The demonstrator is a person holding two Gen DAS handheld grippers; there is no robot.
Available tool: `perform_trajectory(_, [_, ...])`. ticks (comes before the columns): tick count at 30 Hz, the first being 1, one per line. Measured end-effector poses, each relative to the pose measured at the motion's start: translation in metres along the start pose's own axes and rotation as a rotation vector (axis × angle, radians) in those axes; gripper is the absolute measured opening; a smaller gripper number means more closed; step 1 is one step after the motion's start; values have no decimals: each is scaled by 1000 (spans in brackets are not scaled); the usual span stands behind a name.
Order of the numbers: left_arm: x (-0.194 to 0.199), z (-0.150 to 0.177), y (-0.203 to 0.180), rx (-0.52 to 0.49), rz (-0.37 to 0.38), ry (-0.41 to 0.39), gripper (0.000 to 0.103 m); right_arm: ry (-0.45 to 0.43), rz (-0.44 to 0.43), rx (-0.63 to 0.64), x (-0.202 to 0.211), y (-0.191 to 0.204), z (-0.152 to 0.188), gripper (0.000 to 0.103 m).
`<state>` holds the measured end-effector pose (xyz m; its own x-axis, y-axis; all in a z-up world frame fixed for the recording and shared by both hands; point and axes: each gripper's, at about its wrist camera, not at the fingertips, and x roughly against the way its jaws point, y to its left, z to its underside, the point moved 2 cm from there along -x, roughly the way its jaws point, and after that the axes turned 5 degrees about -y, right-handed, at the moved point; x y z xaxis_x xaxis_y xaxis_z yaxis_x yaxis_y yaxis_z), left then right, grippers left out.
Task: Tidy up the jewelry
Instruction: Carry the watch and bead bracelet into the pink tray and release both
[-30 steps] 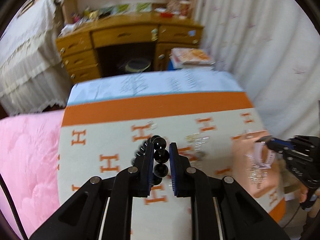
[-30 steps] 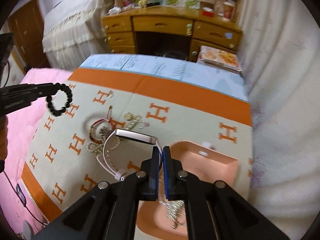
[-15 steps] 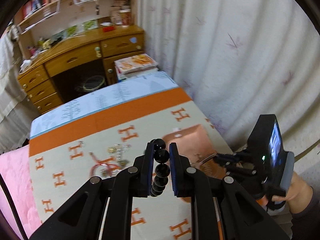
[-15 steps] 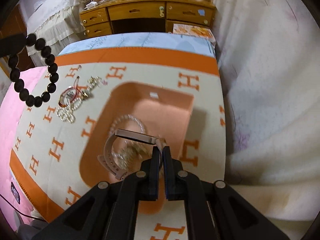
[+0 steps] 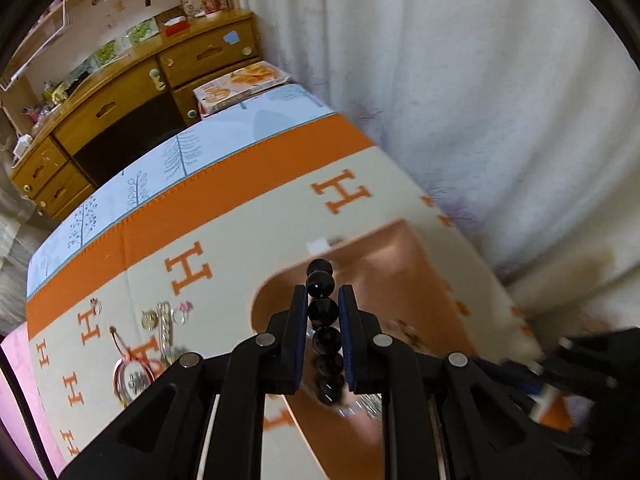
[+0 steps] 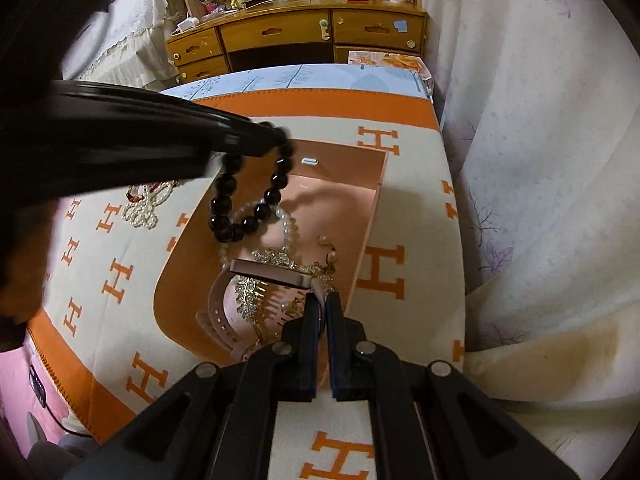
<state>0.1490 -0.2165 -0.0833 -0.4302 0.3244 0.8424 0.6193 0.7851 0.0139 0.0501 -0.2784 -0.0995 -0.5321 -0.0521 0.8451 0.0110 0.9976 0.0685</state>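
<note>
right gripper [image 5: 560,364] blurred at frame edge — tray [image 5: 400,248] smeared, contents indistinct.

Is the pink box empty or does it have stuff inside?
Not empty. The pink box holds a pearl strand and a sparkly comb.

Home bedroom | bed [image 6: 420,208] under orange-and-cream H-pattern blanket | wooden desk [image 6: 304,36] with drawers at far wall | pale curtain [image 5: 460,80] at right

Orange letter "H" marks repeat across the cream blanket [image 6: 404,216] (no other text is legible).
</note>
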Motion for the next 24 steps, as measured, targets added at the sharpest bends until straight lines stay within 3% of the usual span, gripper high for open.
perform_trajectory(1, [-4,0,1,2,2,2,14,2,-4,-1,0,0,0,4])
perform_trajectory(3, [-9,2,3,12,26,10,25,7,-7,0,-4,0,-1,4])
perform_trajectory(5, [-9,3,6,27,52,15,51,11,-11,-2,-7,1,-2,7])
perform_trajectory(6, [-6,3,7,30,50,7,55,14,-15,-3,-10,2,-3,8])
perform_trajectory(16, [28,4,27,68,71,-39,57,36,-48,6,-21,16,-11,9])
perform_trajectory(24, [44,21,55,134,81,-45,57,20,-52,23,-8,20,-12,9])
